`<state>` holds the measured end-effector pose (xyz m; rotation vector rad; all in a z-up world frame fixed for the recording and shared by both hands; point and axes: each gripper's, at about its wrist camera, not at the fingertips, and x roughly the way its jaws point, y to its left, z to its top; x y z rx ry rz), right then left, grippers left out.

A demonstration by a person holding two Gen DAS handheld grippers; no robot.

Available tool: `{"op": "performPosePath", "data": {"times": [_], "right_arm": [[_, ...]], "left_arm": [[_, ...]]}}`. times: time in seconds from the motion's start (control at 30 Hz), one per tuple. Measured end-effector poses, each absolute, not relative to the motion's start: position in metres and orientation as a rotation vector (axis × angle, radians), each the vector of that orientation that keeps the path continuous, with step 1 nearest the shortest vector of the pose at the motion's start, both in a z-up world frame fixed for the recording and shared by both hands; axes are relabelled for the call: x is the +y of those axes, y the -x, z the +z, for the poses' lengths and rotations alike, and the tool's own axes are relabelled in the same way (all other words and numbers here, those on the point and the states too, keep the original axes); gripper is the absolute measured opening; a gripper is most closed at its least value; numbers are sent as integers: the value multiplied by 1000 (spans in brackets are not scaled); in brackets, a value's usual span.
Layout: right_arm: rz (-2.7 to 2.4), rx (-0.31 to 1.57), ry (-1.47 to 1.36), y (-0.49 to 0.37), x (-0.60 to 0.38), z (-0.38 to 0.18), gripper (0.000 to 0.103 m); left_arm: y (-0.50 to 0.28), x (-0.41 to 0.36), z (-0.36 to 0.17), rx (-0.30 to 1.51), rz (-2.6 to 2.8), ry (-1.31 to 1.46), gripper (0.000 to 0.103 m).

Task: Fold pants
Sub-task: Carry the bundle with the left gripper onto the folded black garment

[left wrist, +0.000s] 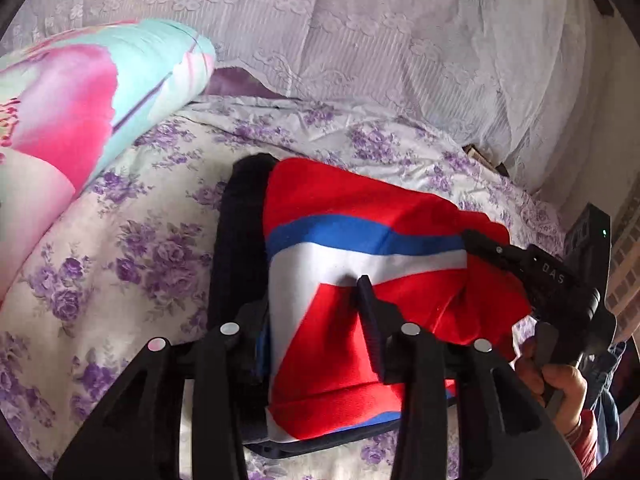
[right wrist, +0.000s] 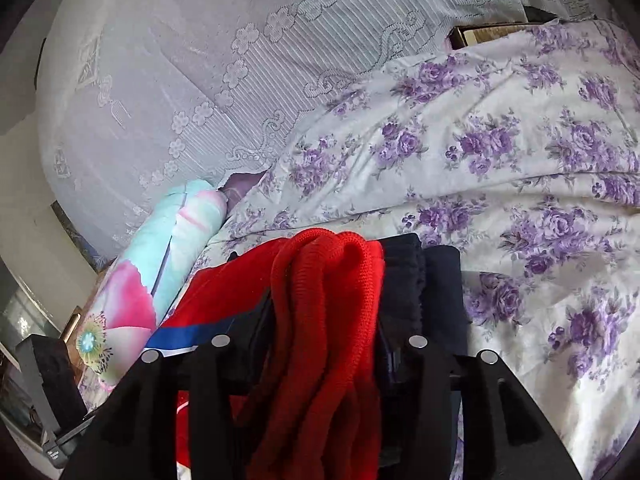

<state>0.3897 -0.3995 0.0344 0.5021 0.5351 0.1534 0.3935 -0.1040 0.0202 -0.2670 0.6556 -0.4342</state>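
Left claw (left wrist: 316, 320) straddles pants (left wrist: 360, 220), grip unclear; right claw (right wrist: 320, 344) loosely around red cuff (right wrist: 332, 272), grip unclear. Fold could spring apart on bed (right wrist: 520, 200).

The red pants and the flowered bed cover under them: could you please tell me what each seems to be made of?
The red pants look like smooth, matte synthetic sportswear, judging by the flat blue and white colour panels. Their red cuff is a ribbed knit with visible ridges. The flowered bed cover looks like thin printed woven cloth, possibly cotton: it is matte and finely creased.

Red/blue/white pants (left wrist: 360, 216), navy lining, folded on bedsheet.
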Motion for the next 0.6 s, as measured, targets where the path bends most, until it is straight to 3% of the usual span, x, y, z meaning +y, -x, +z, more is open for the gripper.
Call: {"op": "performPosePath", "data": {"times": [0.13, 0.23, 0.33, 0.43, 0.6], "right_arm": [[34, 380, -490, -356, -406, 62, 57], [-19, 373, -365, -357, -395, 76, 57], [-175, 530, -187, -381, -381, 50, 58], [-249, 513, -132, -381, -385, 31, 79], [-221, 344, -106, -351, -373, 58, 77]], "left_arm": [[-380, -83, 36, 573, -338, 301, 35], [-375, -92, 49, 527, -352, 243, 37], [-375, -128, 38, 565, -315, 39, 52], [-380, -146, 15, 603, -269, -81, 62], [-380, -122, 26, 582, -278, 53, 67]]}}
